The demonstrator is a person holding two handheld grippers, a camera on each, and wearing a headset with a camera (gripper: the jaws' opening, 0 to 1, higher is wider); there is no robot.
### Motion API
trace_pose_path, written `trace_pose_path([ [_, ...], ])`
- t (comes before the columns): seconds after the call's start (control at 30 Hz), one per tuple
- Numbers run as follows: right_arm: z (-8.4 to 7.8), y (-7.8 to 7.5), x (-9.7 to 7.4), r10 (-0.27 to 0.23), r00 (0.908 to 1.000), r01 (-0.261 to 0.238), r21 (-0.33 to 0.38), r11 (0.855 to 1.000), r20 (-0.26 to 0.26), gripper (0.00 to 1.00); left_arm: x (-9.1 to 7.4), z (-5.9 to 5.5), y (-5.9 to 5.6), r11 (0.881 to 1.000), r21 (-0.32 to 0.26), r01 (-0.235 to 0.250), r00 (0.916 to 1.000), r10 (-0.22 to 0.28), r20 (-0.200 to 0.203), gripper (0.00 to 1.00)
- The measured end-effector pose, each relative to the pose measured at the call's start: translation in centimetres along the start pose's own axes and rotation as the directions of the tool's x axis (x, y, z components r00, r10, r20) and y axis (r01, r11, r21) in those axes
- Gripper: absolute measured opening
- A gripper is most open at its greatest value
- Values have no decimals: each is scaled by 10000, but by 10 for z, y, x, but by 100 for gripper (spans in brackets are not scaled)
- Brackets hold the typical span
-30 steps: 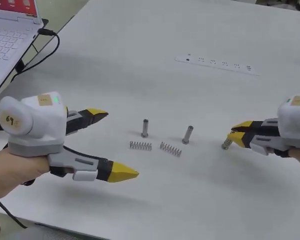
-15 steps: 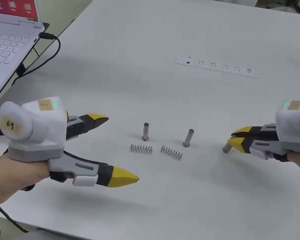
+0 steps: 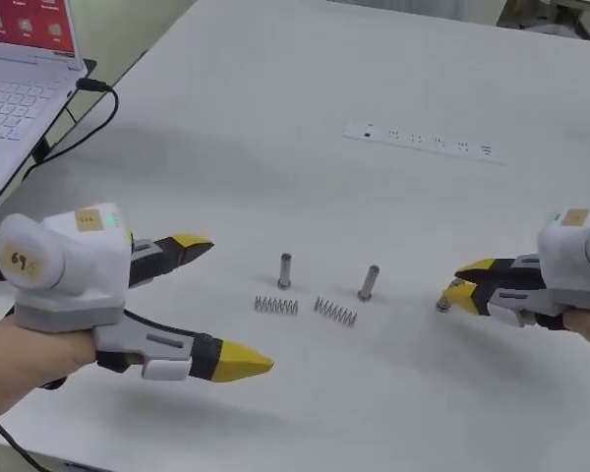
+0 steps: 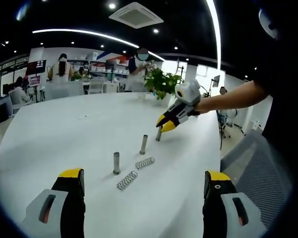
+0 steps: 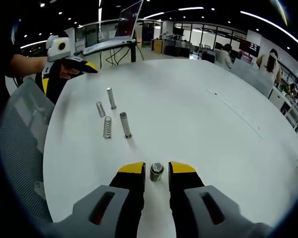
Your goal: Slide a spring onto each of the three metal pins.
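Observation:
Two bare metal pins (image 3: 284, 270) (image 3: 369, 282) stand upright mid-table. Two loose springs (image 3: 275, 305) (image 3: 335, 313) lie just in front of them. A third pin (image 3: 442, 303), with a spring around it, sticks out tilted from the tips of my right gripper (image 3: 466, 281). In the right gripper view that pin (image 5: 156, 171) appears end-on between the narrow-set jaws of my right gripper (image 5: 157, 168). My left gripper (image 3: 221, 305) hovers wide open to the left of the pins, holding nothing. In the left gripper view the pins (image 4: 116, 162) (image 4: 144, 144) and springs (image 4: 126, 180) (image 4: 145, 162) lie ahead of it.
An open laptop (image 3: 20, 69) with a black cable (image 3: 84, 103) sits off the table's far left edge. A white power strip (image 3: 418, 141) lies flat at the back. People and office chairs are far behind the table in the left gripper view.

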State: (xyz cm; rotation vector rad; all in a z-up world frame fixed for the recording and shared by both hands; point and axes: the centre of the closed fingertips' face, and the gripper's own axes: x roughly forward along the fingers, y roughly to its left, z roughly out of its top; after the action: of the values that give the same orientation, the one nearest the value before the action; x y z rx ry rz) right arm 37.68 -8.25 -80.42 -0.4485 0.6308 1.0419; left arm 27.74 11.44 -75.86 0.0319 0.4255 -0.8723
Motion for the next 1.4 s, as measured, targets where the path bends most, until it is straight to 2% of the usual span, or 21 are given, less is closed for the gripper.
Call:
trace_pose_path([
  [0.1, 3, -1, -2, -121, 9998, 120, 25, 9999, 130, 23, 0, 2, -1, 10000, 44, -4, 10000, 4, 27, 98],
  [0.33, 9, -1, -8, -228, 9986, 214, 309, 9993, 471, 28, -1, 4, -2, 9999, 109, -3, 10000, 3, 16, 98],
  [0.67, 9, 5, -15, -353, 9964, 287, 847, 9960, 776, 39, -3, 5, -4, 9999, 136, -28, 10000, 27, 31, 98],
  [0.73, 9, 5, -17, -425, 9960, 336, 1109, 9933, 788, 45, -3, 5, -4, 9999, 147, -44, 10000, 44, 36, 98],
  [0.77, 11, 9, -18, -307, 9953, 179, 1368, 9904, 914, 46, -3, 5, -4, 9999, 138, -40, 10000, 39, 47, 98],
  [0.9, 14, 10, -24, -403, 9930, 255, 1308, 9911, 1113, 46, -2, 4, -4, 9999, 159, -29, 10000, 29, 11, 98],
  [1.13, 12, 15, -31, -539, 9868, 258, 1807, 9832, 1525, 50, 1, 7, -6, 9998, 174, -1, 10000, 0, 62, 98],
  [1.4, 9, 25, -39, -827, 9842, 518, 1921, 9800, 1566, 56, 4, 8, -8, 9999, 144, 39, 10000, -40, 79, 98],
])
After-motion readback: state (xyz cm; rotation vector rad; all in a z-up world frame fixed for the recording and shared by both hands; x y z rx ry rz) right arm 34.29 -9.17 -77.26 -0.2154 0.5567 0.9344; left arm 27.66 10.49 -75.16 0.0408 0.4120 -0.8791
